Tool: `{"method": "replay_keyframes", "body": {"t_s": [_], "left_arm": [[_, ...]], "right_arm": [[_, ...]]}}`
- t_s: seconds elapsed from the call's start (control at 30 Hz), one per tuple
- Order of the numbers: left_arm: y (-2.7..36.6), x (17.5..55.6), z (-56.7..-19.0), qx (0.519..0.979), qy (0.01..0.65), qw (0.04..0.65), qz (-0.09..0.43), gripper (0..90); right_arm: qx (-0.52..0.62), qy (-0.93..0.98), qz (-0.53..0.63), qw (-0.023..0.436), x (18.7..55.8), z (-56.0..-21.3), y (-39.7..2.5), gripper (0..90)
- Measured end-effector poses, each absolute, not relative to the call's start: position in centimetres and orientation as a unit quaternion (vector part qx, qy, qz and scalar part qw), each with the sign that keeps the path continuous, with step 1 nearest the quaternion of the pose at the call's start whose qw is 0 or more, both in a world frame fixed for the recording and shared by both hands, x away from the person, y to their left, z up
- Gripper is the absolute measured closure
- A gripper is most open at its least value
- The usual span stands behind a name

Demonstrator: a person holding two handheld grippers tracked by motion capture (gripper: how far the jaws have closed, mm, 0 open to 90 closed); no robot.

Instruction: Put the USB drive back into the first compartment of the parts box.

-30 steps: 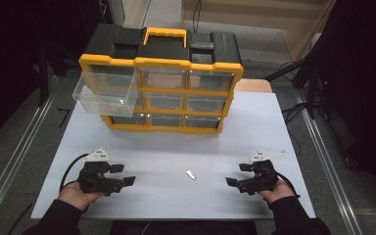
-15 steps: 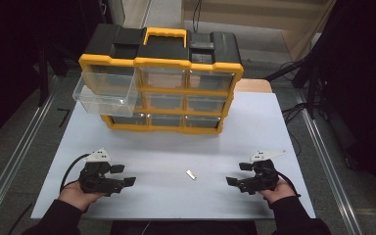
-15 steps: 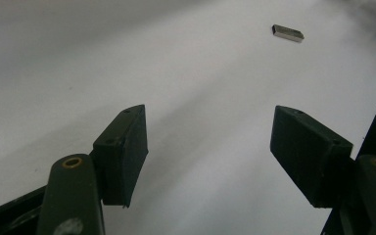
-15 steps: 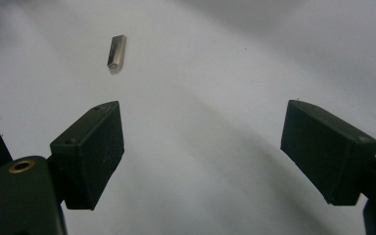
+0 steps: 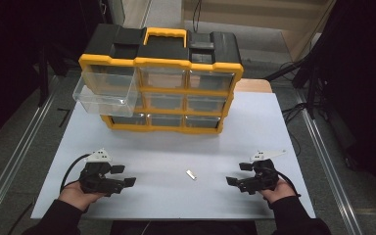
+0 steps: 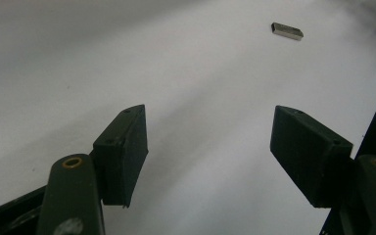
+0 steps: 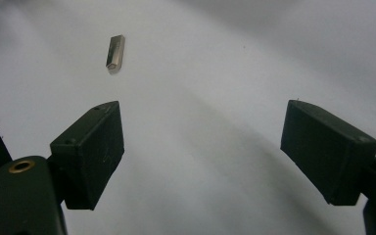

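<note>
A small silver metal piece (image 5: 191, 174) lies on the white table (image 5: 176, 147) between my two grippers. In the left gripper view the metal piece (image 6: 287, 30) sits far ahead at upper right; in the right gripper view the metal piece (image 7: 115, 53) lies ahead at upper left. My left gripper (image 5: 123, 176) rests low at the front left, open and empty, pointing right. My right gripper (image 5: 237, 174) rests at the front right, open and empty, pointing left. The jaws stand wide apart in both gripper views, left gripper (image 6: 208, 152) and right gripper (image 7: 203, 152).
A yellow and black drawer organiser (image 5: 161, 73) stands at the back of the table. Its top-left clear drawer (image 5: 105, 93) is pulled out and looks empty. Metal rails run along both sides of the table.
</note>
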State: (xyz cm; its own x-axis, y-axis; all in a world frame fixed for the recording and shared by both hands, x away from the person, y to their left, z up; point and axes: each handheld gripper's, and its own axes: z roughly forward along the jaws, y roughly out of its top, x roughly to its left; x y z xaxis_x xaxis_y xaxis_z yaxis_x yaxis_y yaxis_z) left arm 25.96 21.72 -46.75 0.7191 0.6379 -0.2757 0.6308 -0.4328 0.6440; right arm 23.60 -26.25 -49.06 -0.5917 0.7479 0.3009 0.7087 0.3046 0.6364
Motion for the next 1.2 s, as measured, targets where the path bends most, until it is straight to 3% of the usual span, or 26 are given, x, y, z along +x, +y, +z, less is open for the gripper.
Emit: {"method": "replay_keyframes", "body": {"t_s": [1.2], "left_arm": [[21.8, 25.9, -46.8, 0.846, 0.376, 0.378, 0.005, 31.2]], "right_arm": [[0.397, 0.827, 0.397, 0.033, 26.5, -46.0, -21.3, 14.5]]}}
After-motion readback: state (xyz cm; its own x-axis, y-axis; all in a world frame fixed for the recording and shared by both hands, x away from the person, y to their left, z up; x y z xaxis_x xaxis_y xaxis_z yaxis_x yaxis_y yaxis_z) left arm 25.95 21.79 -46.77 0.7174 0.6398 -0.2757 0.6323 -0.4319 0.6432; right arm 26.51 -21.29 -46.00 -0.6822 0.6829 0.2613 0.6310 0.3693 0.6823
